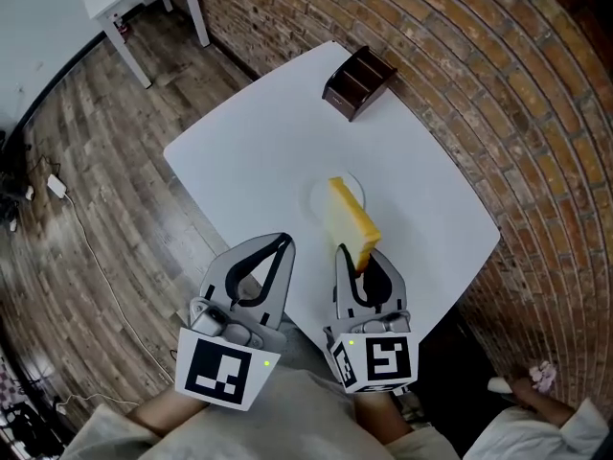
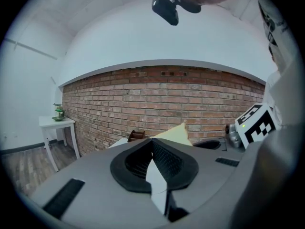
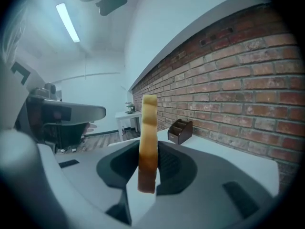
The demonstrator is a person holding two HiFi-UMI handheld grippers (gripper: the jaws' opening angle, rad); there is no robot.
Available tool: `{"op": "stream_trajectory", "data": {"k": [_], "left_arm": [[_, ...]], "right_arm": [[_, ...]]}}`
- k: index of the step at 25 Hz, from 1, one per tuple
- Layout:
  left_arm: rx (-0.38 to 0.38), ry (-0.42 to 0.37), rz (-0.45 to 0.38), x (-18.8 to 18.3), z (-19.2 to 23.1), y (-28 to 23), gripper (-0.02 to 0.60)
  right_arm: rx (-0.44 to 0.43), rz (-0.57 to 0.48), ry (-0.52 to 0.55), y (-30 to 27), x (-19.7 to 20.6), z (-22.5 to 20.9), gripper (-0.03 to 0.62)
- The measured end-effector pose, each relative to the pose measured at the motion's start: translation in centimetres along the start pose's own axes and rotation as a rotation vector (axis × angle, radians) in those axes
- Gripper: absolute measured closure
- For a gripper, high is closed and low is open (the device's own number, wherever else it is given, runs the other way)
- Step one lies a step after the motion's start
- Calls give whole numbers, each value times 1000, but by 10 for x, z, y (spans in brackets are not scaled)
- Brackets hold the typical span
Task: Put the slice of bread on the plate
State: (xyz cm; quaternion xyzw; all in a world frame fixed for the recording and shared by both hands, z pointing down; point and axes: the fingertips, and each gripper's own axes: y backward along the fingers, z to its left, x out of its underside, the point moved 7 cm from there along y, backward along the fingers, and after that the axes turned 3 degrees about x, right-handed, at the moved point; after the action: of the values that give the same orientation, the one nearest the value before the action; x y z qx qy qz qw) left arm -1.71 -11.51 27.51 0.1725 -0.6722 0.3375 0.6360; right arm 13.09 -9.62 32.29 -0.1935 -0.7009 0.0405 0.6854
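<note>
Golden bread slice (image 1: 350,222), pinched in right gripper (image 1: 357,260) jaws, overhangs plate (image 1: 319,199); left gripper (image 1: 284,241) jaws closed.

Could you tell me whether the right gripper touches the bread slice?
Touching: the right gripper view shows the right gripper pinching the bread slice between its jaws.

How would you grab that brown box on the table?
Probably from above, pinching one thin upright wall of the brown box. Its top is open, with slots between the walls, and the whole body looks too wide to fit between the jaws.

Matt table (image 1: 259,151), brick wall (image 1: 479,84), crusty bread (image 1: 350,220)
</note>
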Motion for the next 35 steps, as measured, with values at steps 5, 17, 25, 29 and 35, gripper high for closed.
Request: {"op": "stream_trajectory", "data": {"k": [5,17,25,29,35], "left_arm": [[-16,19,18,6,7,-8,572],[-28,23,47,12,24,-24,572],[-18,6,69,15,27,-27,572],[-3,2,90,19,25,-29,572],[6,3,97,20,24,-32,572]], "right_arm": [[-25,21,-15,-19,8,-4,500],[-51,77,-59,-58,31,-12,500],[-67,117,-100,-73,44,-16,500],[-72,130,-111,-80,51,-18,500],[-85,146,-114,-90,56,-22,500]]}}
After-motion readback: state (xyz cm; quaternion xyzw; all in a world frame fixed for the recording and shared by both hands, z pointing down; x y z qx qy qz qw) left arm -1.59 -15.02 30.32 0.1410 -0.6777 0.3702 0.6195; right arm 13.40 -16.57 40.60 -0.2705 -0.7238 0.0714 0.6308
